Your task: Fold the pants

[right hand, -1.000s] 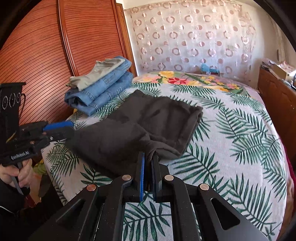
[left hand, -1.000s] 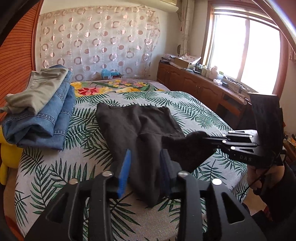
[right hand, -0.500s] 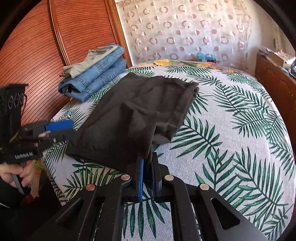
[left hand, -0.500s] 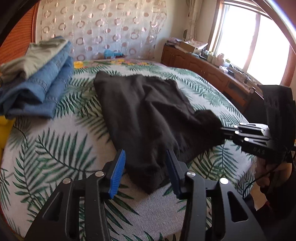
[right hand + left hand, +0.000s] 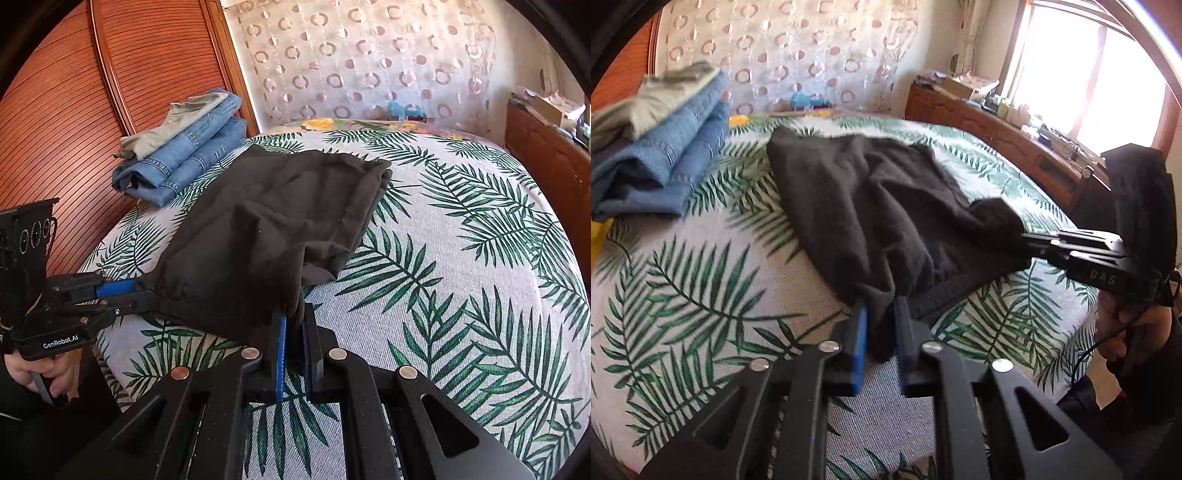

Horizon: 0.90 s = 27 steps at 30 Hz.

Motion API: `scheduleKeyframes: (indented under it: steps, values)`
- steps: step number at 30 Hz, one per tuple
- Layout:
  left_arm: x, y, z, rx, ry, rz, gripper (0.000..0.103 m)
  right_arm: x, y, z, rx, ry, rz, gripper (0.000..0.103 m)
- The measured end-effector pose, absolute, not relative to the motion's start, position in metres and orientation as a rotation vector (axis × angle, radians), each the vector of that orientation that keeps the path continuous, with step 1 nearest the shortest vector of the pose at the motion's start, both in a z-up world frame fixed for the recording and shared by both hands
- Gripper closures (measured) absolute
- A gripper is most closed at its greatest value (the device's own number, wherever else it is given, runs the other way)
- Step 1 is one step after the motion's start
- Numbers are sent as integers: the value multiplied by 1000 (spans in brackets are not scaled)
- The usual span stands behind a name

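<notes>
Dark grey pants (image 5: 871, 206) lie spread on the palm-leaf bed sheet (image 5: 701, 295), waist toward the far end. My left gripper (image 5: 880, 304) is at the near left hem corner; its jaws are closing, and the bunched cloth is pinched between the blue pads. My right gripper (image 5: 1030, 243) holds the other near corner slightly off the sheet. In the right wrist view the pants (image 5: 280, 206) run away from my right gripper (image 5: 294, 314), which is shut on the hem. My left gripper (image 5: 142, 290) grips the far-left corner there.
A stack of folded jeans (image 5: 661, 162) with a khaki garment on top sits at the bed's far left, against a wooden wardrobe (image 5: 74, 110). A wooden cabinet (image 5: 997, 136) under the window lines the right side. The person's hands (image 5: 44, 369) hold the gripper handles beyond the bed's near edge.
My left gripper came down onto the near hem corner, and its jaws went from wide apart to pinching the cloth. The right gripper kept its grip on the other corner.
</notes>
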State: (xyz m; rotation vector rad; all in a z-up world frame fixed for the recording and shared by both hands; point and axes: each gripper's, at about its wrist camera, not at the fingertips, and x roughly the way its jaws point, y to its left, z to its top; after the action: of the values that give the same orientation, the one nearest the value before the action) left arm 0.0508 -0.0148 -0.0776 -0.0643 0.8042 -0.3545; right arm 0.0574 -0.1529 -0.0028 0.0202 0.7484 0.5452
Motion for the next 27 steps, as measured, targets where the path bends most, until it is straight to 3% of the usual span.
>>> scheduleKeyframes:
  steps: [27]
  values:
    - [12, -6, -9, -59, 645, -434, 92, 5, -176, 35, 30, 654, 645, 97]
